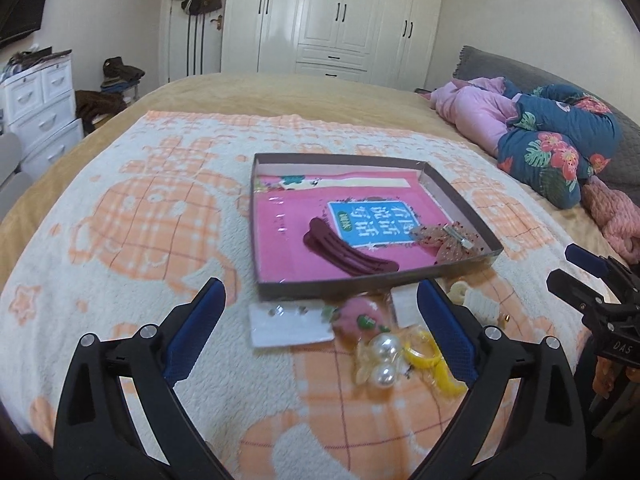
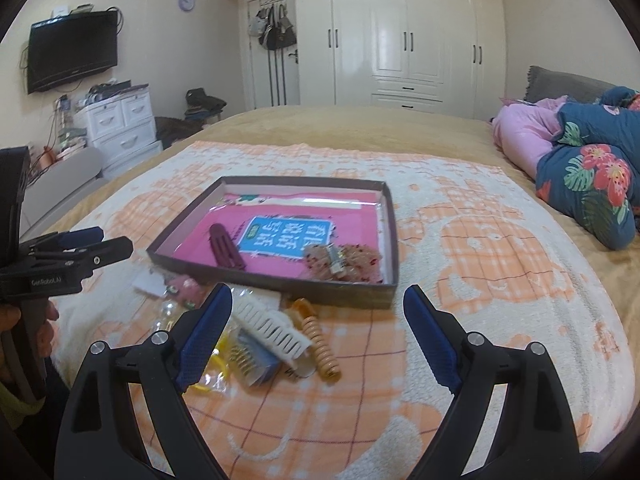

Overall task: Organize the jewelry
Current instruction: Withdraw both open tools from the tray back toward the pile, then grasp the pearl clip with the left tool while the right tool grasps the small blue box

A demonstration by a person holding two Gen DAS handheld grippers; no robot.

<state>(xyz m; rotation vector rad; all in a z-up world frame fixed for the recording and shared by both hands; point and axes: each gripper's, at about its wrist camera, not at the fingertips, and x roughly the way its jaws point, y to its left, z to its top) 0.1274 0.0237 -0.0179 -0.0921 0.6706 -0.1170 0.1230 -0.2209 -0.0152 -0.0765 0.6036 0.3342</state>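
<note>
A shallow brown box (image 1: 340, 280) (image 2: 276, 286) with a pink lining lies on the blanket. In it are a dark red hair clip (image 1: 344, 250) (image 2: 226, 246) and a translucent speckled bow clip (image 1: 452, 242) (image 2: 344, 264). In front of the box lies a loose pile: a pink strawberry piece (image 1: 358, 318), pearl earrings (image 1: 384, 358), a yellow ring piece (image 1: 432, 364), a white card (image 1: 286, 324), a white comb clip (image 2: 272, 326) and an orange claw clip (image 2: 318, 340). My left gripper (image 1: 320, 304) is open above the pile. My right gripper (image 2: 318, 308) is open above the combs.
A white and orange blanket (image 1: 120, 220) covers the bed. Folded pink and floral bedding (image 1: 552, 144) lies at the right. White drawers (image 2: 120, 128) and a wardrobe (image 2: 400, 32) stand beyond the bed.
</note>
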